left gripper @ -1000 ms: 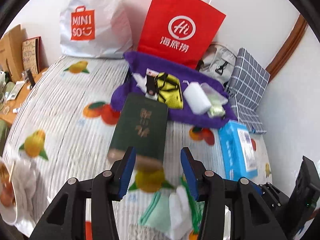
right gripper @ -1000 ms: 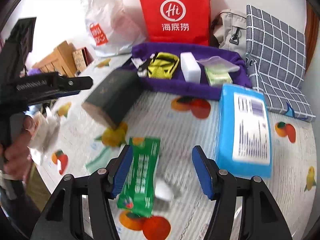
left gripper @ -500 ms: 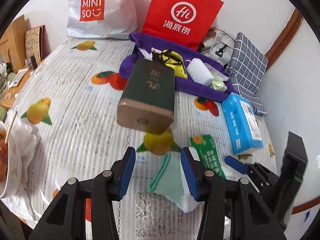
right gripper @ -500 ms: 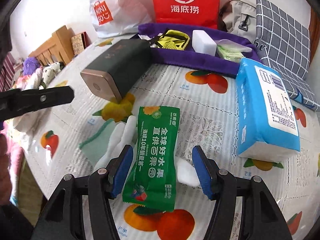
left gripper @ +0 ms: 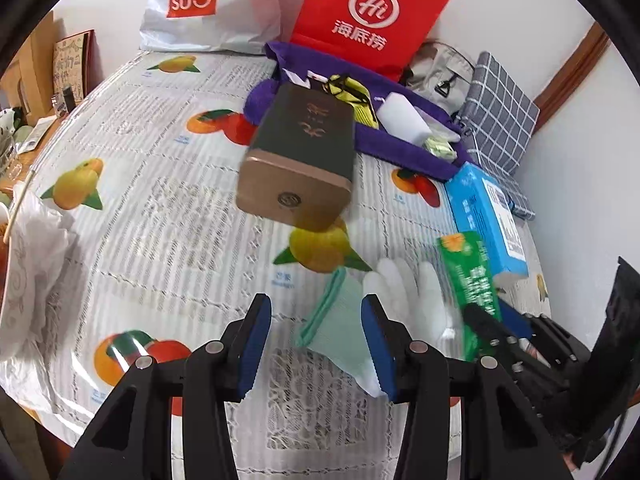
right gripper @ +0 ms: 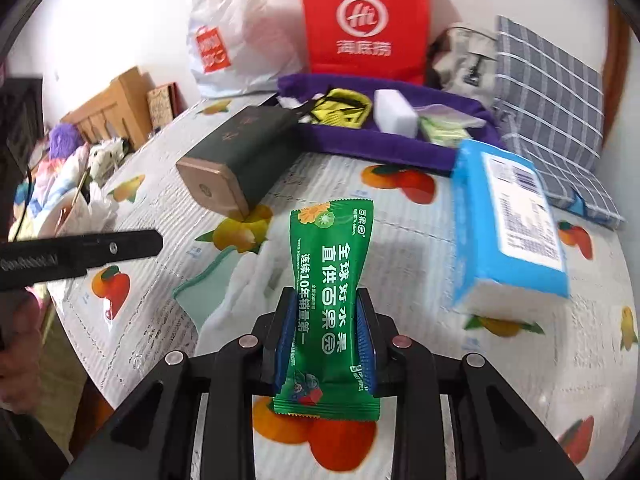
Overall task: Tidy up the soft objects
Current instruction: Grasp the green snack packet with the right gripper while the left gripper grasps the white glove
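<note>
The green wet-wipes packet point(right gripper: 334, 312) sits between the pads of the right tool point(right gripper: 325, 334), whose jaws have just been closing and now pinch its lower half. The packet is light, soft and slippery; hold it at mid-body, not on the crimped ends. The left tool point(left gripper: 316, 340) stands open and empty above the white glove point(left gripper: 404, 292) on the surface point(left gripper: 160, 208).

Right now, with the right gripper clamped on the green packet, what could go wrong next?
The right gripper has just closed on the green wet-wipe packet, squeezing its middle; a soft pack may crumple or slip out when lifted. The left gripper, open with nothing gripped, hovers at the white glove right beside the packet, so the grippers could collide.
</note>
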{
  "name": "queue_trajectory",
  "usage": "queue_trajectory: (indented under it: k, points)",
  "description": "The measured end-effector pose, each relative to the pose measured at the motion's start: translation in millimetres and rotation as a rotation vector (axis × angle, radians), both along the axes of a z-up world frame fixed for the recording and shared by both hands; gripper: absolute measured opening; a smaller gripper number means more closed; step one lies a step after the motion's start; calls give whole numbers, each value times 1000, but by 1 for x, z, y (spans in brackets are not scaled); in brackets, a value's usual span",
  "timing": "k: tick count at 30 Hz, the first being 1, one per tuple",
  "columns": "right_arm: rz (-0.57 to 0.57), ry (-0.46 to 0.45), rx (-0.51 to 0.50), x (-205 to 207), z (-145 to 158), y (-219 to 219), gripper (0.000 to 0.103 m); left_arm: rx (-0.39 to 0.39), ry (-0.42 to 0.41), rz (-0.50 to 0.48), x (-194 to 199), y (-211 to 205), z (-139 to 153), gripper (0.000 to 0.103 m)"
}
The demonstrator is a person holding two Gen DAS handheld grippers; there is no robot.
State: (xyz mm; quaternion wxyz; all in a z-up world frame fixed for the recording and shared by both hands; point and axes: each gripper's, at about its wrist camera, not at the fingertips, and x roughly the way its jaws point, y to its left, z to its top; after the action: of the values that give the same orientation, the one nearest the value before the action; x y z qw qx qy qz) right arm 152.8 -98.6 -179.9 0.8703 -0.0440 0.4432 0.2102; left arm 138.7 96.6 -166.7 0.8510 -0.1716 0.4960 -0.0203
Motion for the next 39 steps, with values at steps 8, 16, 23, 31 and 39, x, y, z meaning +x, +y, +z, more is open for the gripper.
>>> queue_trajectory:
  k: [8,16,23,31,39]
  points:
    - [-71,9,2,-19,-4,-55,29,-2,63,-66,9,-34,-21,55]
    - [-186,71,-10,-22,-34,-109,29,-30,66,-103,18,-61,-31,67]
    - [-211,96,28,-17,-51,-125,29,110,69,-169,25,-93,-40,82]
    - [-207,78,55,-13,-55,-127,30,294,65,-231,31,-118,-47,90]
    - [-209,58,53,-12,-56,-125,30,329,47,-187,29,-107,-38,44]
